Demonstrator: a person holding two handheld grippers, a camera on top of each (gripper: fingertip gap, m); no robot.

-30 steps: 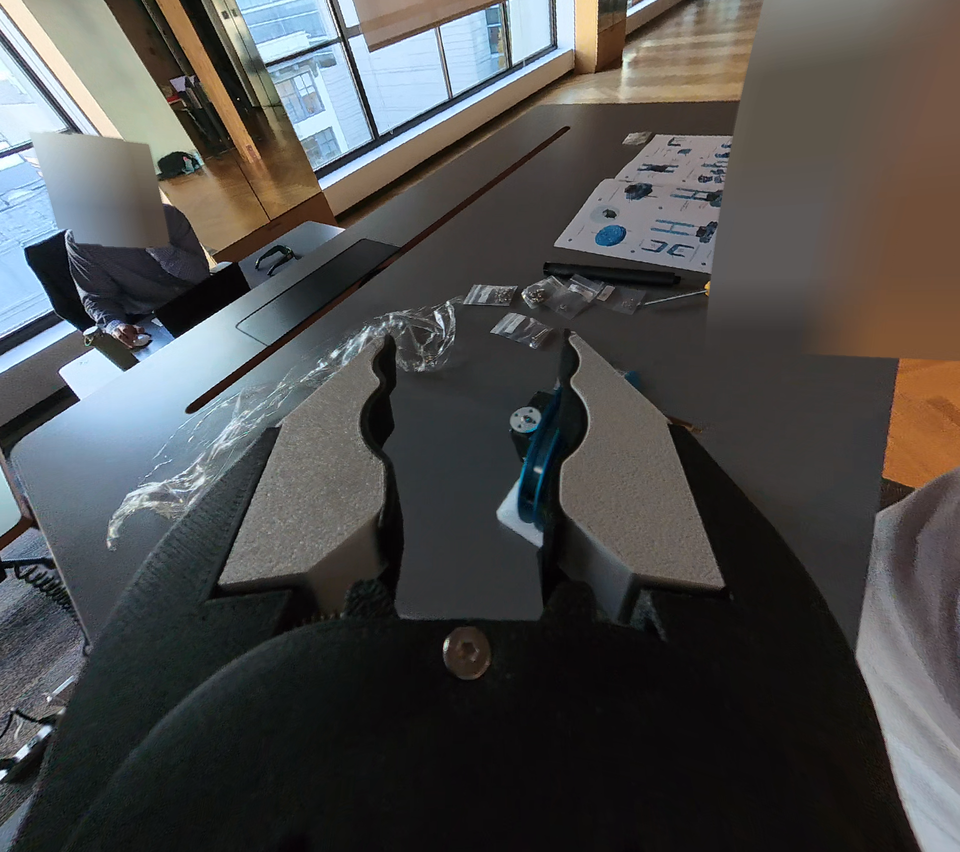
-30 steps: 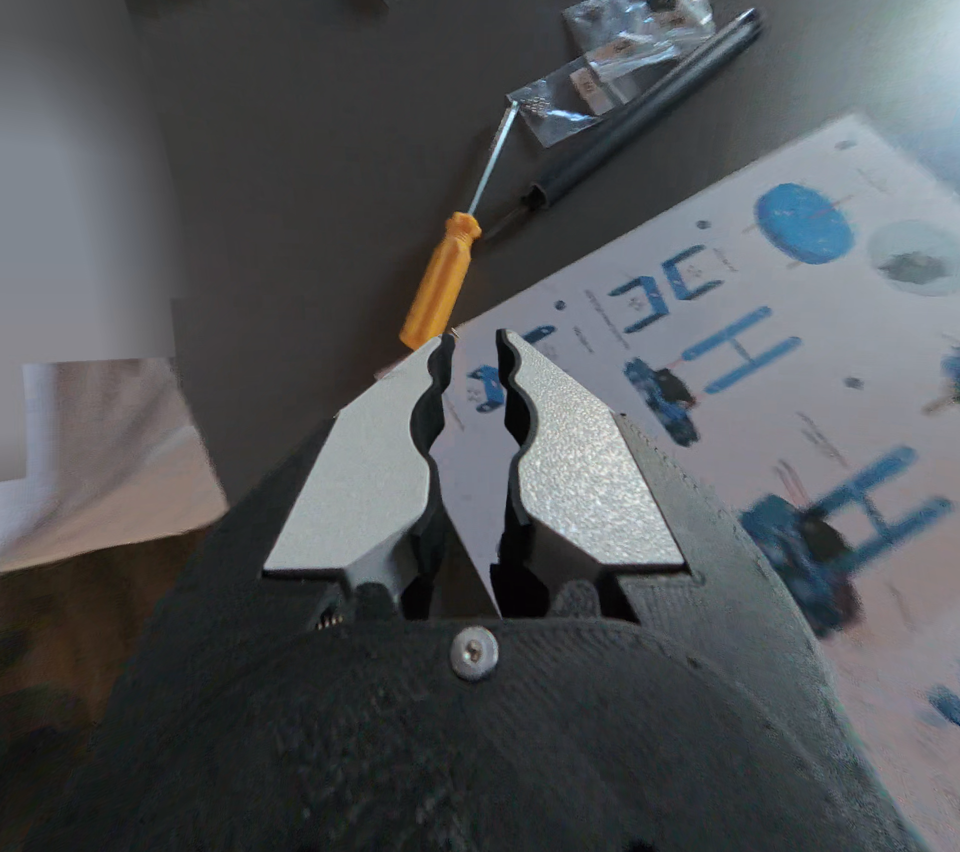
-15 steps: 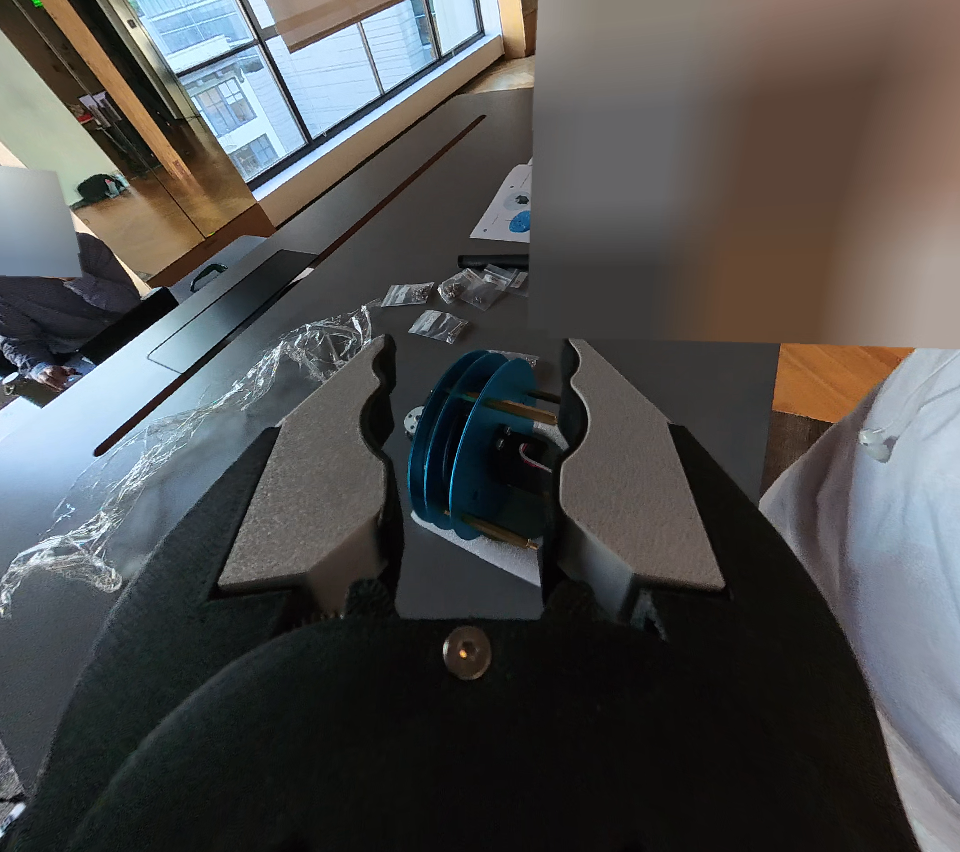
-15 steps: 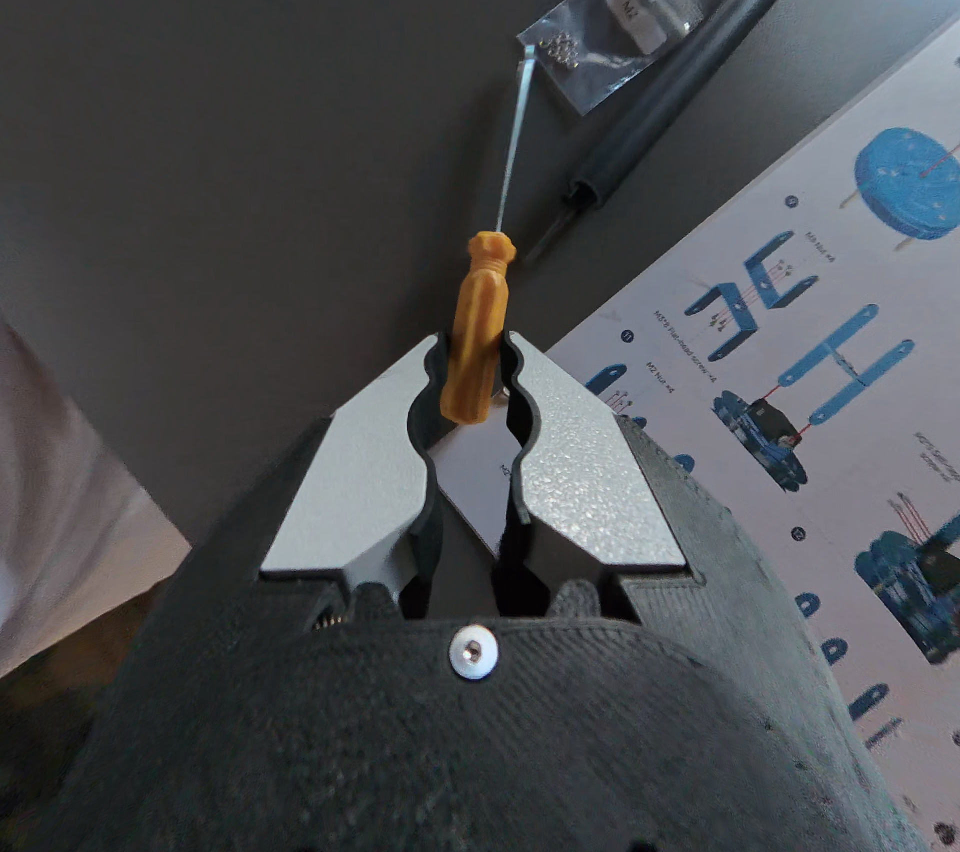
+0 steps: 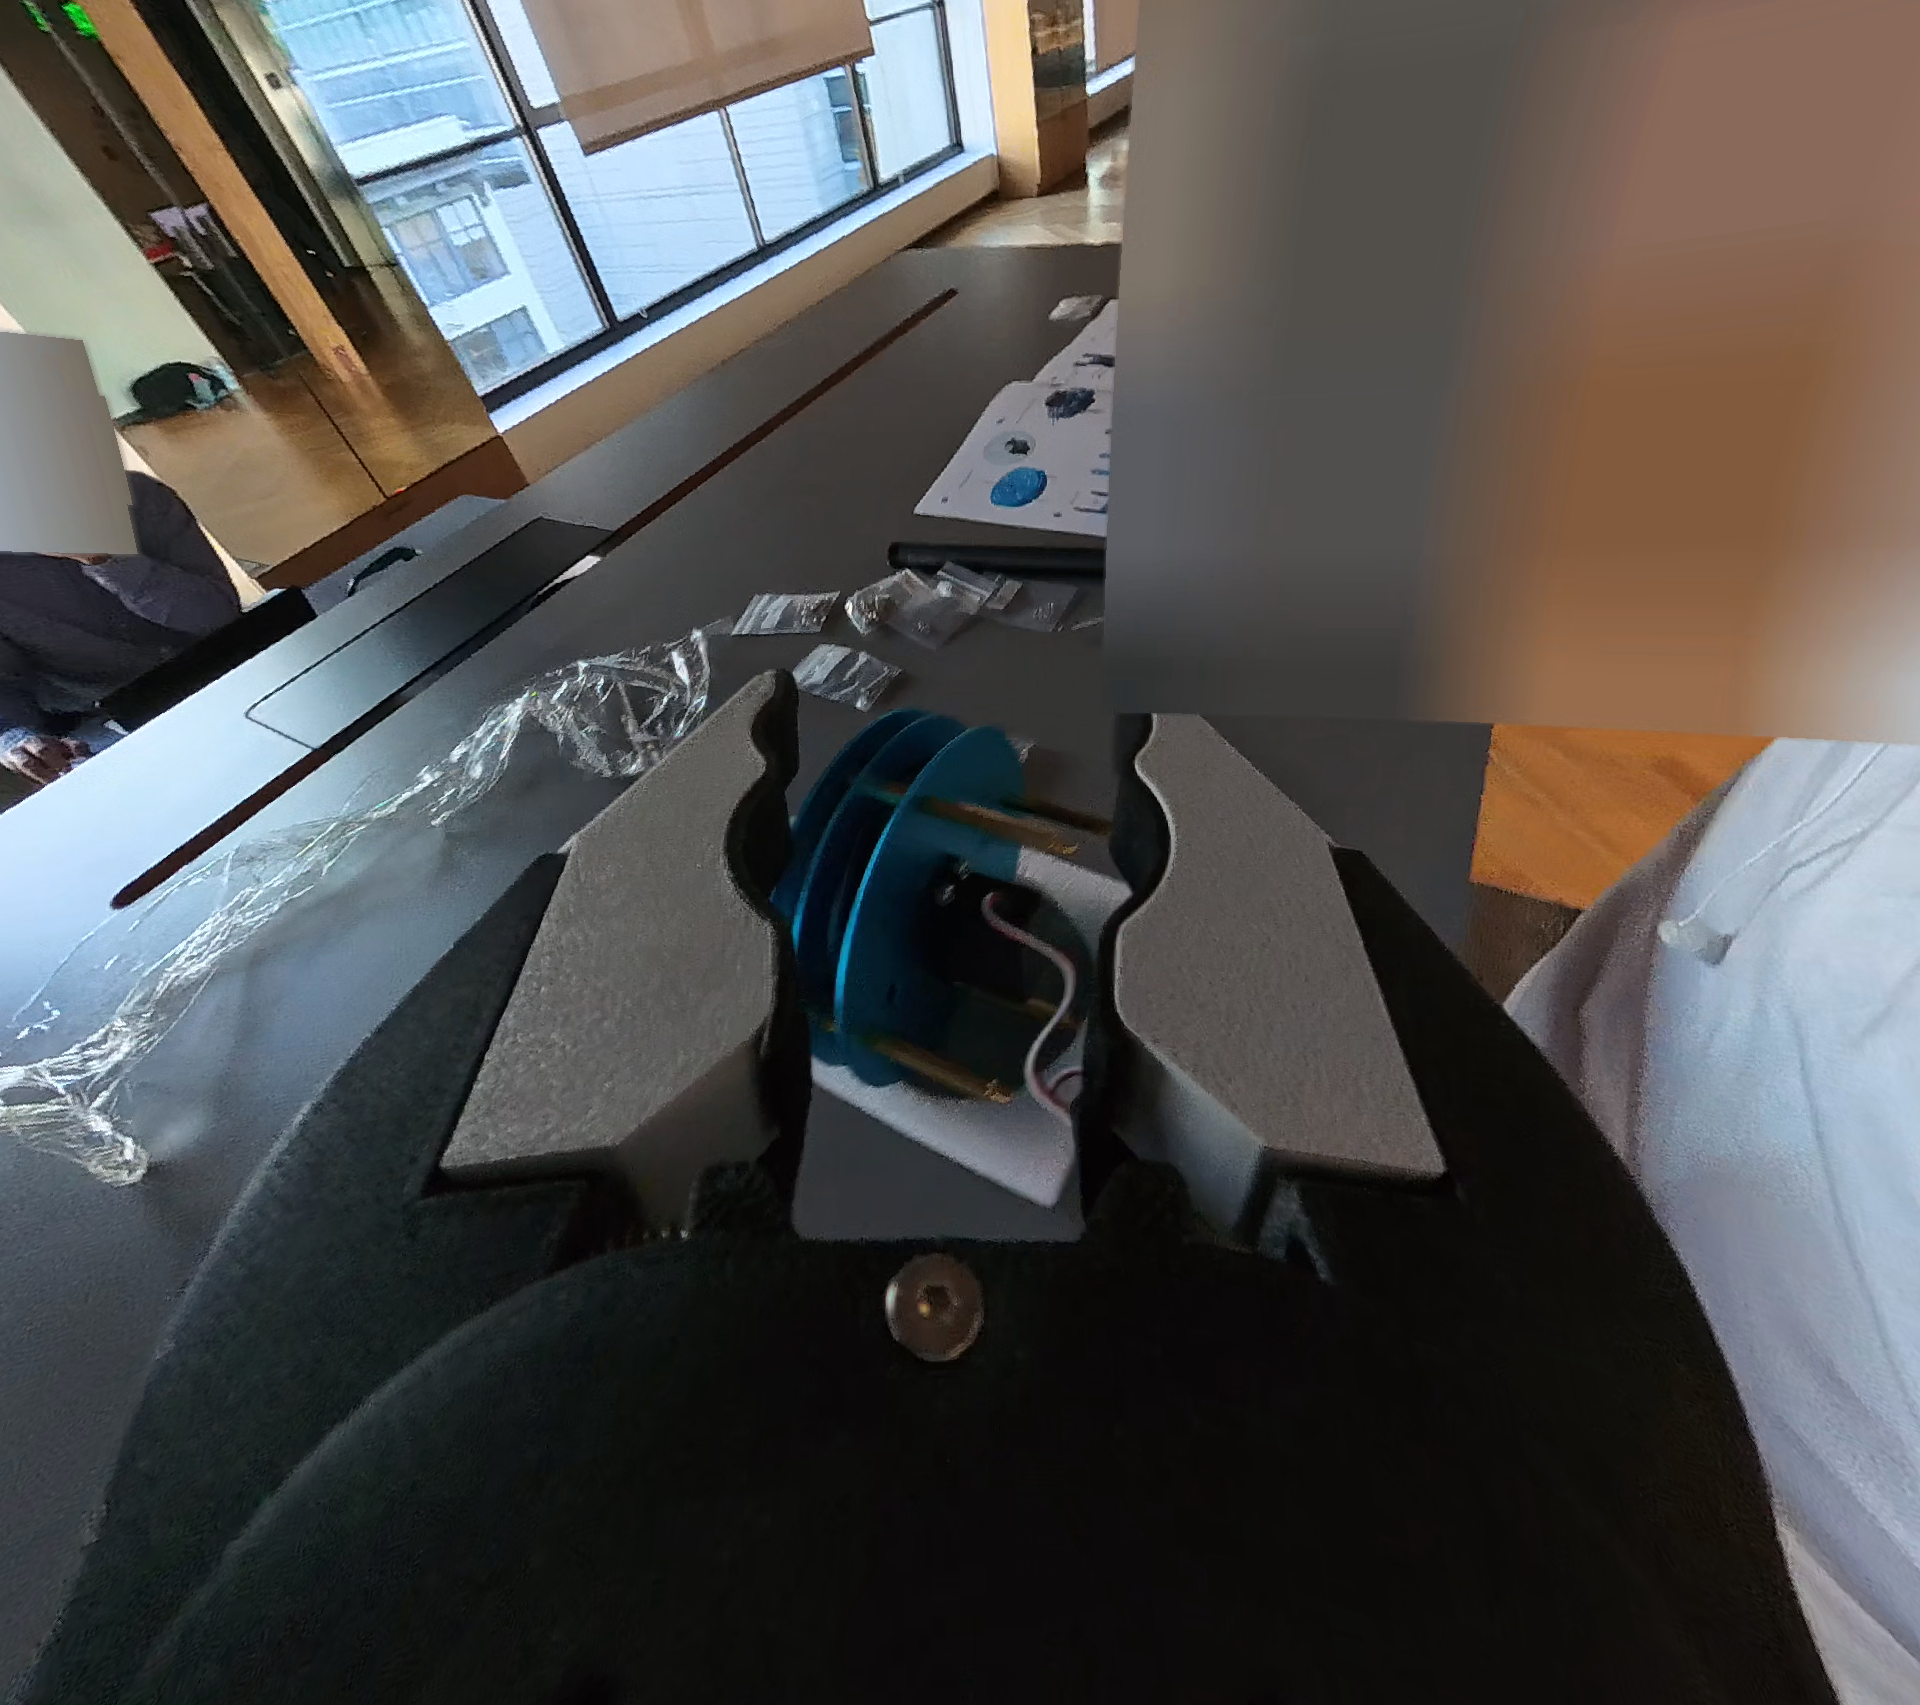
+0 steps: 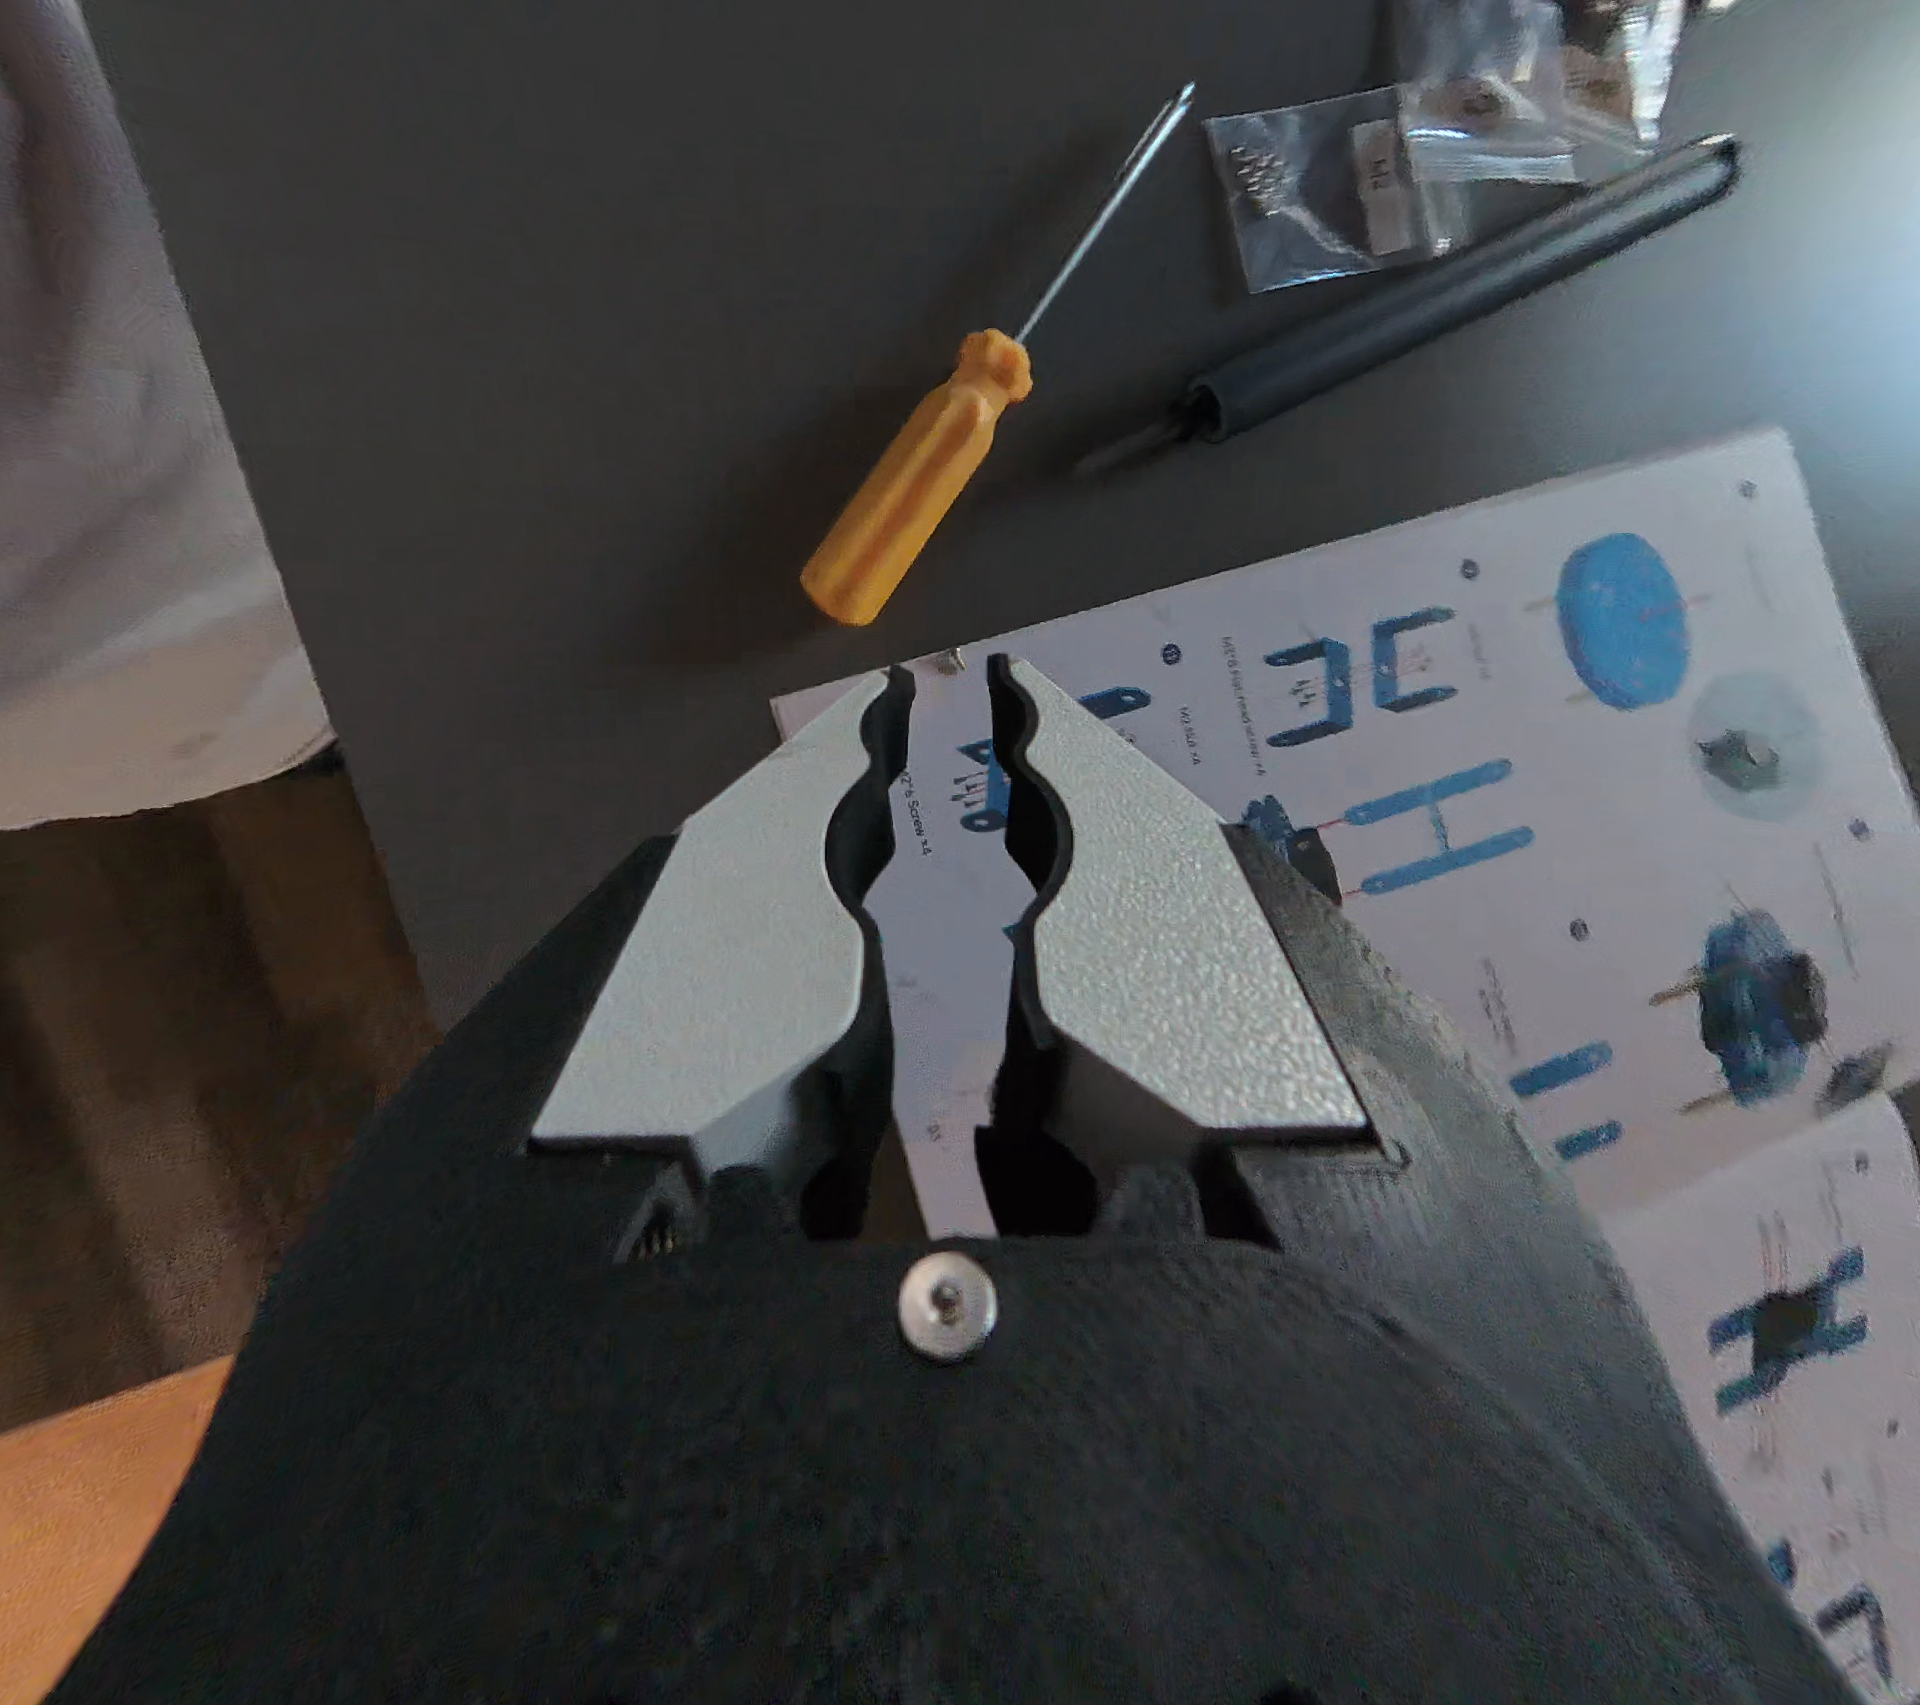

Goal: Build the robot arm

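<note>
In the left wrist view my left gripper [image 5: 956, 710] is open. A blue stacked-disc assembly [image 5: 894, 876] with brass standoffs, a black motor and white-red wires stands between its fingers on a white foam block [image 5: 987, 1146]; I cannot tell whether the fingers touch it. In the right wrist view my right gripper [image 6: 948, 670] is empty, with a narrow gap between its fingers, over the corner of a printed instruction sheet [image 6: 1455, 824]. An orange-handled screwdriver [image 6: 914, 481] lies on the dark table [image 6: 623, 97] just ahead of the tips, apart from them.
A black tube [image 6: 1455, 294] and several small clear bags of hardware [image 6: 1455, 149] lie beyond the screwdriver. Crumpled clear wrap [image 5: 416, 803] lies left of the assembly. A person in white [image 5: 1766, 1136] stands at the table's near edge. Another person [image 5: 94, 616] sits far left. Across from one pair of fingers to the other is roughly 35 cm.
The left gripper has swung onto the blue assembly, which now sits deeper between its fingers. The right gripper has drawn back; the screwdriver handle, between its tips half a second ago, now lies ahead.
</note>
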